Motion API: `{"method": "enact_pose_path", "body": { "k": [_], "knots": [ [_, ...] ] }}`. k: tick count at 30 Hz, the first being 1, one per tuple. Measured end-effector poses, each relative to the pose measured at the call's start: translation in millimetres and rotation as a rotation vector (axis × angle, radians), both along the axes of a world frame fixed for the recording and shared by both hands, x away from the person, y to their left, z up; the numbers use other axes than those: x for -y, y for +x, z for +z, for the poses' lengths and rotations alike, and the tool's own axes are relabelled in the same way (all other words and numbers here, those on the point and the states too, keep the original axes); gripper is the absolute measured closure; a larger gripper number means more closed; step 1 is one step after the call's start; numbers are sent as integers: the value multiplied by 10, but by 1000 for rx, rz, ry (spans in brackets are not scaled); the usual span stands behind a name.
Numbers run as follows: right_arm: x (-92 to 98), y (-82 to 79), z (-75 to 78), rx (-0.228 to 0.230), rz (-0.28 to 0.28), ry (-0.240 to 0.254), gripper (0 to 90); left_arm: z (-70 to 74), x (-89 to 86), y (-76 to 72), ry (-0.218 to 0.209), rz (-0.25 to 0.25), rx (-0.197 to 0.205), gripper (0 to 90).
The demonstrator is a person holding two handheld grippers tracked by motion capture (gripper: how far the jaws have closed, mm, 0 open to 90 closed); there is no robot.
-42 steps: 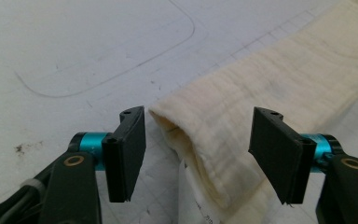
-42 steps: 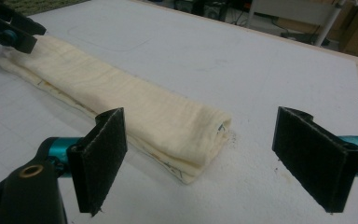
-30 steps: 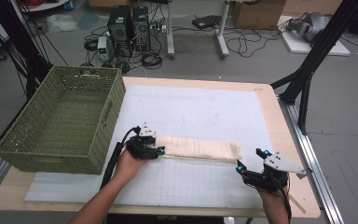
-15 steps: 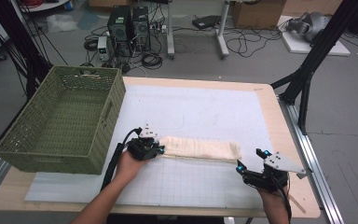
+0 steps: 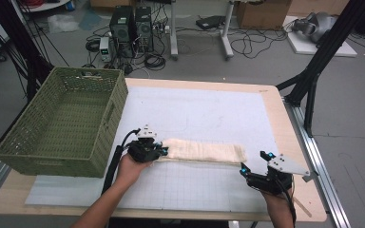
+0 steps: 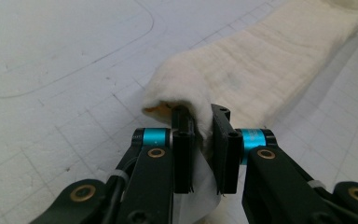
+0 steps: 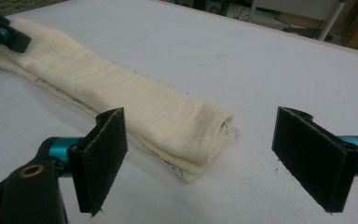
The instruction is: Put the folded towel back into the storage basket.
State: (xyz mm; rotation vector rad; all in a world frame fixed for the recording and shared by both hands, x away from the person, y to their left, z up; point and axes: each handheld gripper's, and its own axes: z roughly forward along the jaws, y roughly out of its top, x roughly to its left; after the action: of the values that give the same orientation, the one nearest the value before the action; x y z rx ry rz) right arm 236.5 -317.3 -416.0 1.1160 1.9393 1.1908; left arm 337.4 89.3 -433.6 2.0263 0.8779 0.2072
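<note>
In the high view we are seeing a folded cream cloth (image 5: 203,152) lying as a long strip across the middle of the white gridded mat (image 5: 209,114), in the lower centre of the frame. The left gripper (image 5: 160,151) is sitting at the cloth's left end; in the left gripper view its jaws are clenching a fold of the cloth (image 6: 261,70), pinched between the pads at the centre of the frame. The right gripper (image 5: 255,164) is resting at the lower right of the high view, just beside the cloth's right end; in the right gripper view its jaws are standing wide apart, gripping nothing, with the cloth's end (image 7: 186,126) lying between them. A green woven basket (image 5: 38,147) is sitting at the left of the high view.
</note>
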Motion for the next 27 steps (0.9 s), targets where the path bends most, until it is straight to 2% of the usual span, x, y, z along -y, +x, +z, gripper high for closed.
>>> {"method": "enact_pose_path", "body": {
  "k": [5, 13, 14, 19, 24, 25, 27],
  "knots": [
    [4, 54, -13, -12, -16, 12, 167, 36, -16, -35, -31, -17, 14, 797],
    [-18, 144, -27, -28, -39, 4, 167, 49, -51, -60, -57, -18, 27, 796],
    [-17, 155, -33, -41, -45, 11, 167, 46, -60, -63, -55, -21, 30, 796],
    [13, 255, -43, -49, -71, 18, 167, 33, -83, -71, -66, -16, 26, 796],
    [-70, 426, -107, -113, -72, 4, 167, 42, -90, -76, -68, -18, 29, 796],
    [-70, 426, -107, -113, -72, 4, 167, 43, -91, -77, -68, -18, 29, 796],
    [-96, 536, -175, -153, -69, -8, 167, 46, -91, -79, -69, -17, 30, 795]
  ]
}}
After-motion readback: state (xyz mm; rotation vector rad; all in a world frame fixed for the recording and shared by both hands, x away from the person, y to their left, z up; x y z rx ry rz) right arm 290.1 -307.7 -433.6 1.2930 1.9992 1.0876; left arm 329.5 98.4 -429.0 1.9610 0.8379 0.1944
